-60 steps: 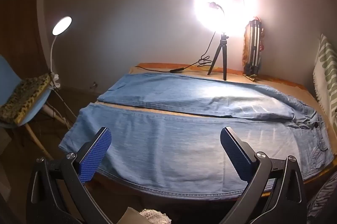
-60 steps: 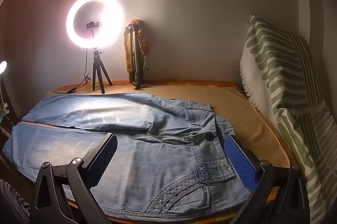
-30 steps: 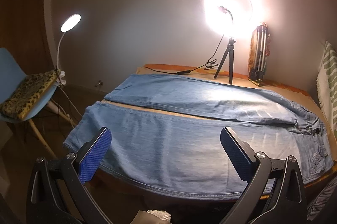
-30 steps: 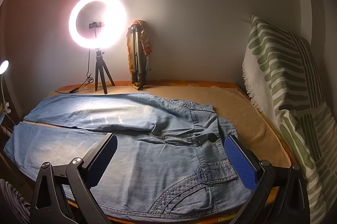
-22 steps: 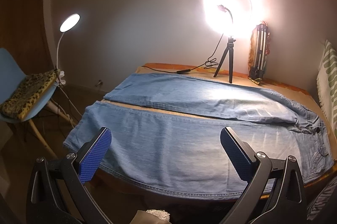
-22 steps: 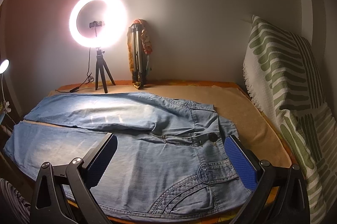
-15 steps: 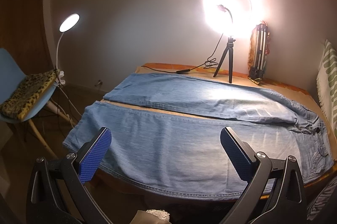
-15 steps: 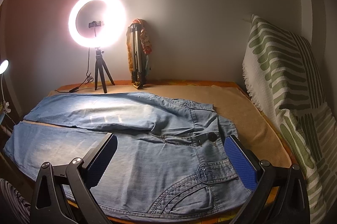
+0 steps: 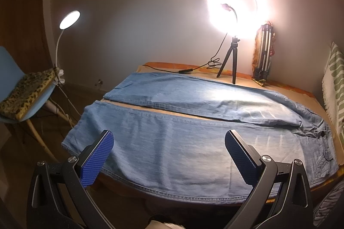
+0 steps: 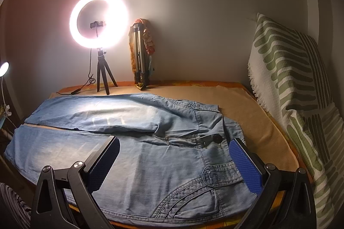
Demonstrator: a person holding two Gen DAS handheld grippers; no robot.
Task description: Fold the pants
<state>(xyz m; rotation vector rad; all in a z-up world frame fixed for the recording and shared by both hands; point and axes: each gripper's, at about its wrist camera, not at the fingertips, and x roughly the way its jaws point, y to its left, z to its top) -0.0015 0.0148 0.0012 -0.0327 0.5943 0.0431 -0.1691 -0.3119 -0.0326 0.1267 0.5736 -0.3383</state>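
In the left wrist view, the left gripper [image 9: 168,150] hangs with its blue-padded jaws spread wide and nothing between them, just above the near edge of the jeans [image 9: 172,143]. The jeans lie flat and unfolded on a tan-covered bed [image 9: 286,87], both legs running side by side with a thin strip of cover showing between them; the near leg's outer seam hangs slightly over the bed's front edge, and the hems point left, toward a blue chair [image 9: 8,69] carrying a leopard-print cushion [image 9: 28,91]. Behind the jeans, against the wall, a lit ring light [image 9: 236,5] stands on a small tripod, with a folded tripod [image 9: 265,52] leaning just right of it. A gooseneck lamp [image 9: 69,19] glows beyond the hems, over the chair. In the right wrist view, the right gripper [image 10: 174,155] is likewise spread wide and empty, hovering over the jeans' waist end [image 10: 193,143], where the dark waistband button [image 10: 217,138] and a front pocket show. A green-and-white striped blanket [image 10: 296,89] rises to the right of the waistband, well clear of the denim.
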